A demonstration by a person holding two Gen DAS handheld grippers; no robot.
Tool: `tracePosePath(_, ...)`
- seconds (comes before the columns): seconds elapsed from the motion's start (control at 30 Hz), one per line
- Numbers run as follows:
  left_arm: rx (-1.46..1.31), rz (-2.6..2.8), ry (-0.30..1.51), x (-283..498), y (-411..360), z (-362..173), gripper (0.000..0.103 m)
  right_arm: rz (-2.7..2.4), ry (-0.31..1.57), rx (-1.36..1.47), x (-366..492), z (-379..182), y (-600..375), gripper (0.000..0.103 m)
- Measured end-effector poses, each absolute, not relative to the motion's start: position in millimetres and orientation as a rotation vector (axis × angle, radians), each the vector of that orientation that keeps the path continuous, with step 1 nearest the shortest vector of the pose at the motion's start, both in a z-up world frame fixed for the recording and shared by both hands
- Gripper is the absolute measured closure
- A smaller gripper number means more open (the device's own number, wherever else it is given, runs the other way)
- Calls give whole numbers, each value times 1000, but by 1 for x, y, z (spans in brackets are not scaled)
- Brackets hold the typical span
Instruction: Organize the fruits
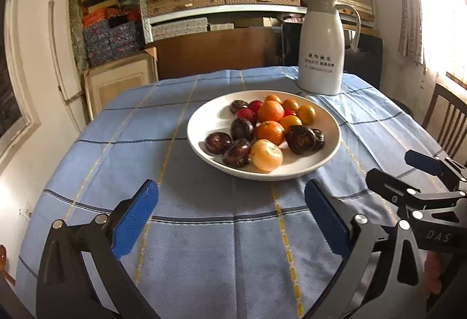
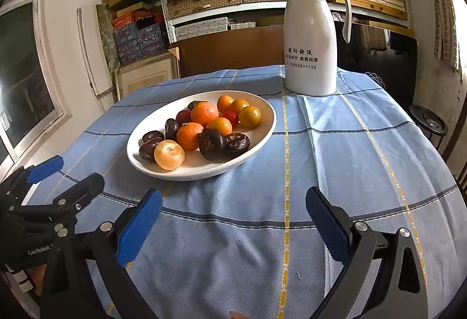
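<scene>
White plate (image 1: 204, 126) on bench (image 1: 204, 231) at 12 o'clock from both claws, holding oranges (image 1: 270, 111), dark round fruits (image 1: 300, 139), small red fruits (image 1: 246, 114). White jug (image 1: 321, 47) behind plate at 1 o'clock. Left claw (image 1: 230, 219) spread wide, empty, above cloth. Right claw (image 2: 233, 222) likewise spread, empty.

My left gripper (image 2: 46, 196) at nine o'clock reads "GenRobot"; my right gripper (image 1: 420, 187) shows "DAS"; the white jug (image 2: 310, 38) at one o'clock carries Chinese print and 15850011139.
</scene>
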State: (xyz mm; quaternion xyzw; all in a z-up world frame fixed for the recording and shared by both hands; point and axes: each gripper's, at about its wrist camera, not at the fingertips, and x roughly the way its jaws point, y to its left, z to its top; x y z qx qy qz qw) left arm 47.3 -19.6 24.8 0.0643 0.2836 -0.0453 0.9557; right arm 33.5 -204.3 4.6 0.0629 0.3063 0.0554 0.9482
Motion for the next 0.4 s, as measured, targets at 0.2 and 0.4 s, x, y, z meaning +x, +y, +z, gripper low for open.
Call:
tracePosePath(0.2,113,-111,585,49,-18,25,5,112,624,129,33,5,-204,4)
tracePosePath(0.4,113,-91,593,51,-17,24,5,114,625,132,33,5,-205,4)
